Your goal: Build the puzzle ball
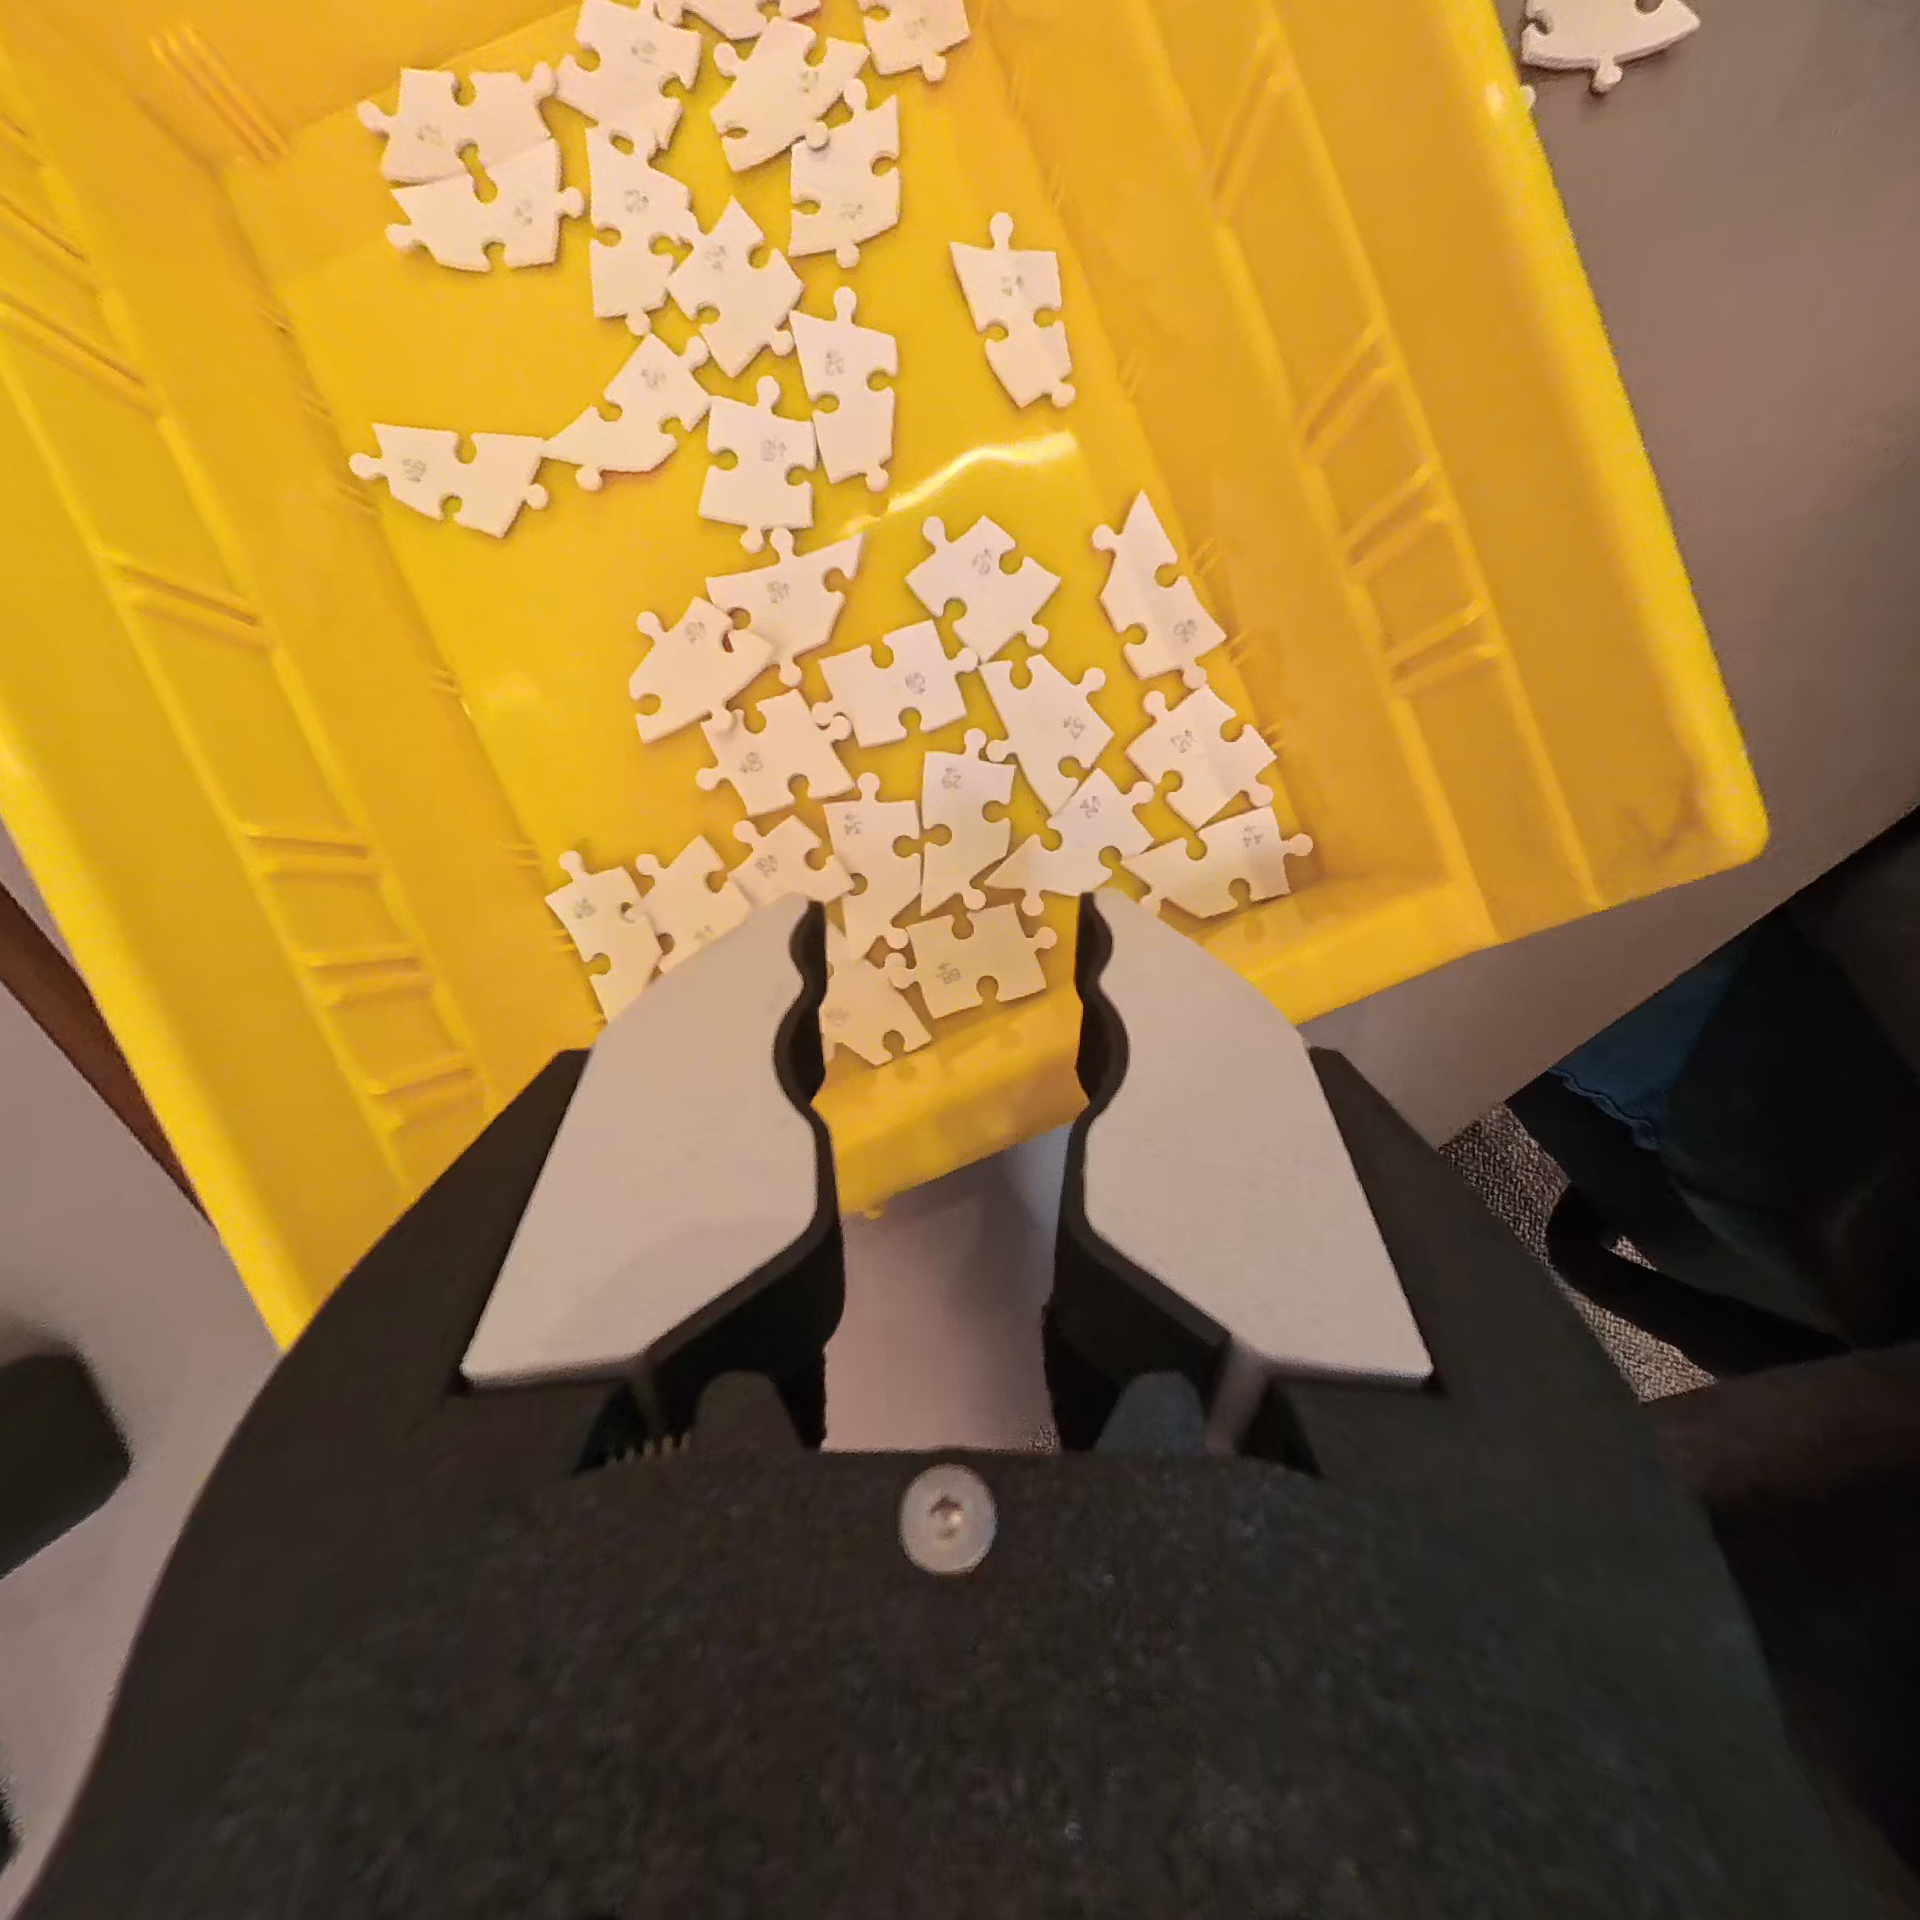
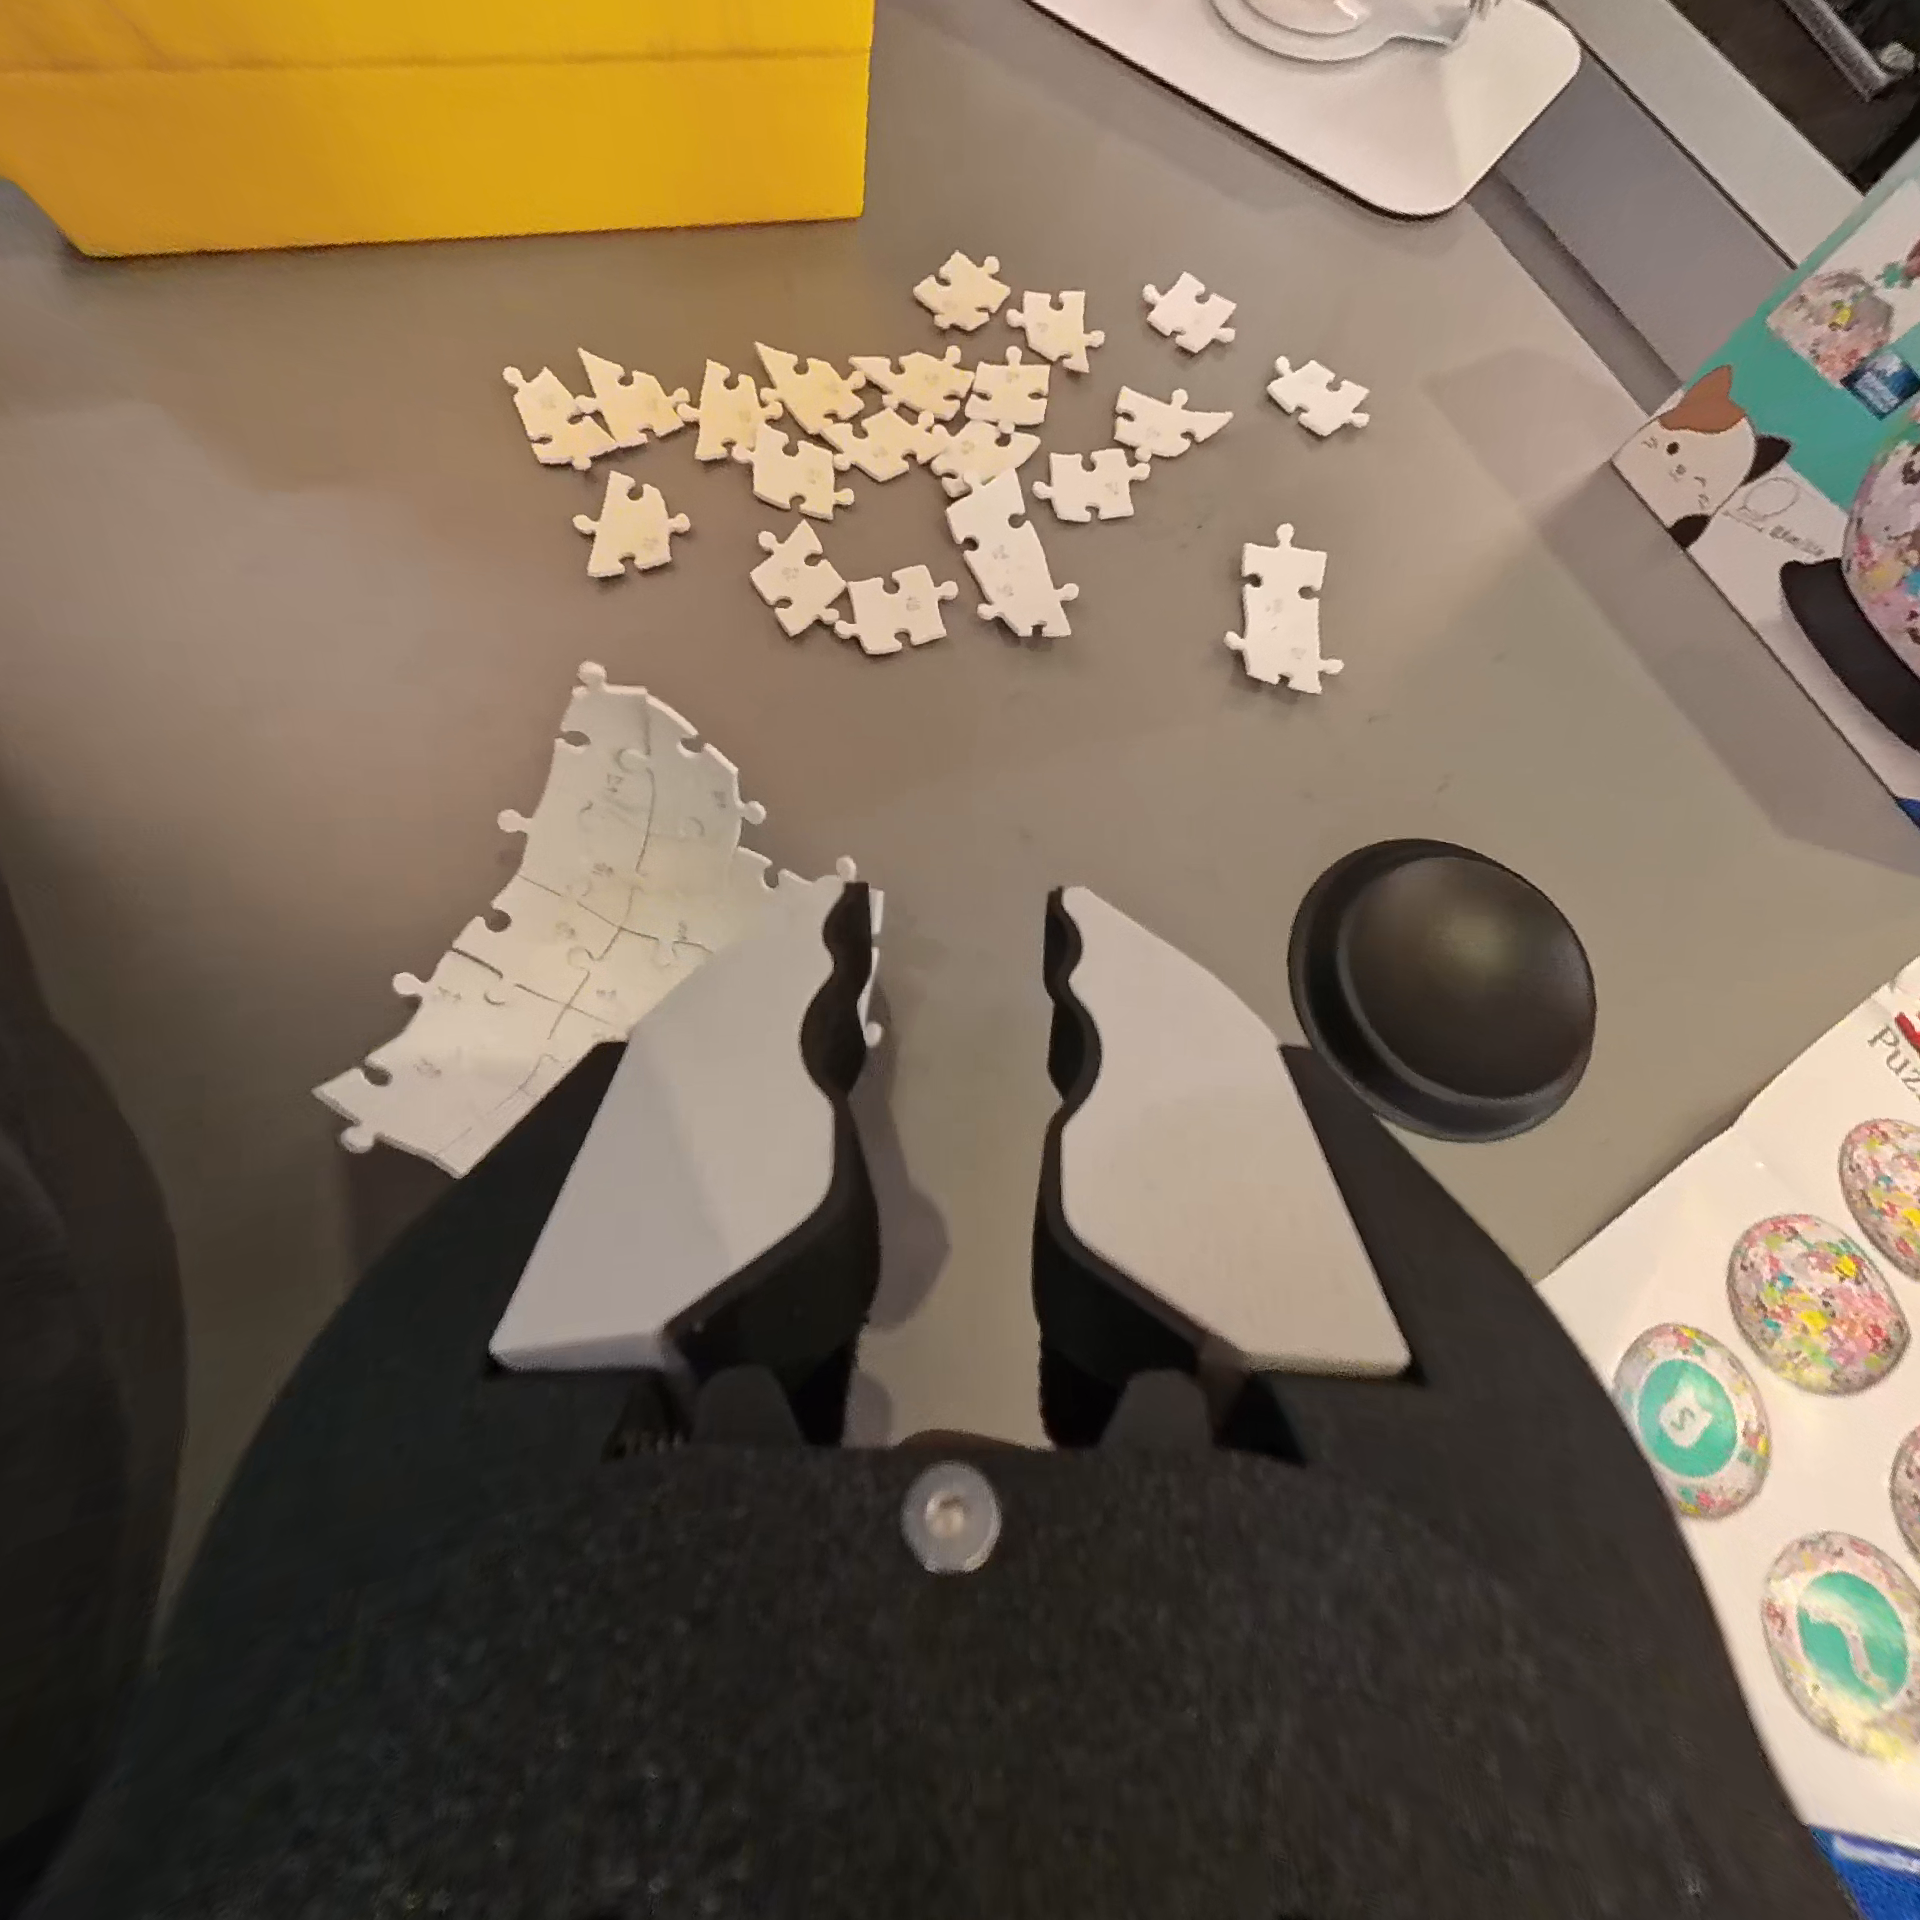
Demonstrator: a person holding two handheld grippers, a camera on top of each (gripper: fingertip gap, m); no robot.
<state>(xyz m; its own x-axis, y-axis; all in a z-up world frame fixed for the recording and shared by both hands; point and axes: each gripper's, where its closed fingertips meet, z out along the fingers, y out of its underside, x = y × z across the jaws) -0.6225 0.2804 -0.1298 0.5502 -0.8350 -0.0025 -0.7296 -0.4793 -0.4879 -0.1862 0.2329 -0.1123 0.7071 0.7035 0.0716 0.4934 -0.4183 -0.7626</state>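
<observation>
Both hand-held grippers (image 1: 948, 909) (image 2: 958, 904) hover agape (neither holding any puzzle piece (image 1: 977, 961)).

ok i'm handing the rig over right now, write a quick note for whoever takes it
Left gripper: open, empty, over the near end of the yellow bin of loose pieces.
Right gripper: open, empty, above the table.
Joined curved section lies on the table by the right gripper; more loose pieces beyond it, black stand on the right.
Done: that one section and a few short strips.
Left: most of the ball.
</observation>
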